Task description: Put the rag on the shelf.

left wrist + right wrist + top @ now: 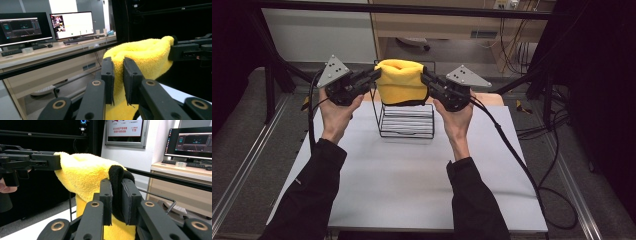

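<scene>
My left gripper (pixel 374 76) and right gripper (pixel 426 78) each clamped an opposite edge of the yellow towel (pixel 401 81), held draped above the wire rack (pixel 407 120). The grey table (pixel 412 175) lay open in front of the rack.

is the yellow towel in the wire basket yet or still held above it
Held above it: yellow towel hangs between left gripper and right gripper, over wire basket.

The wire rack (pixel 407 117) stands under the cloth (pixel 401 80); bare table (pixel 412 185) lies nearer the person.
</scene>
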`<state>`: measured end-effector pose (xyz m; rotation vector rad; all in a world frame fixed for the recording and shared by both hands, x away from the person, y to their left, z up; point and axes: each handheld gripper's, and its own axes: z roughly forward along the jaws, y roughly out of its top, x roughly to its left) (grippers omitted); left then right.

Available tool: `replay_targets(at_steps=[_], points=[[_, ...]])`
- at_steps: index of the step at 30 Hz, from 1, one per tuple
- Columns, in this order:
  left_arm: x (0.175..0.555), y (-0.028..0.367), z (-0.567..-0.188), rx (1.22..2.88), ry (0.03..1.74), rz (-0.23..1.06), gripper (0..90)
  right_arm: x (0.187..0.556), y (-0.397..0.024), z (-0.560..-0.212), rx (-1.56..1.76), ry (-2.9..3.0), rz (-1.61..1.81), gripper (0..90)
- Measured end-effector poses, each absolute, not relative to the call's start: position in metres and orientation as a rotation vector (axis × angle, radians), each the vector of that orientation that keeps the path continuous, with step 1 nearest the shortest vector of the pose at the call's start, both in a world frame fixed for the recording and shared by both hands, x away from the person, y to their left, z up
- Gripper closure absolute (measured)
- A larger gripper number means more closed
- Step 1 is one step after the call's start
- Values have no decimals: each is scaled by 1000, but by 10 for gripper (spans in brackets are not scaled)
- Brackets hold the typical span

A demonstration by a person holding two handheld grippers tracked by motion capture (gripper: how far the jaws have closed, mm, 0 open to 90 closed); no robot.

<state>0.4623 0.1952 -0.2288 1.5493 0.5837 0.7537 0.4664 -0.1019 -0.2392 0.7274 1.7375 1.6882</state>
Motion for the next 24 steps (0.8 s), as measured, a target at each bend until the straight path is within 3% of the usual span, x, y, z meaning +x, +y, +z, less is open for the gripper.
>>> replay_targets(at_steps=[16, 24], points=[[446, 191, -265, 1578, 600, 730, 784, 456, -99, -269, 711, 1783, 1668, 814], [440, 201, -243, 1621, 674, 635, 650, 456, -103, -271, 713, 1829, 1649, 812]])
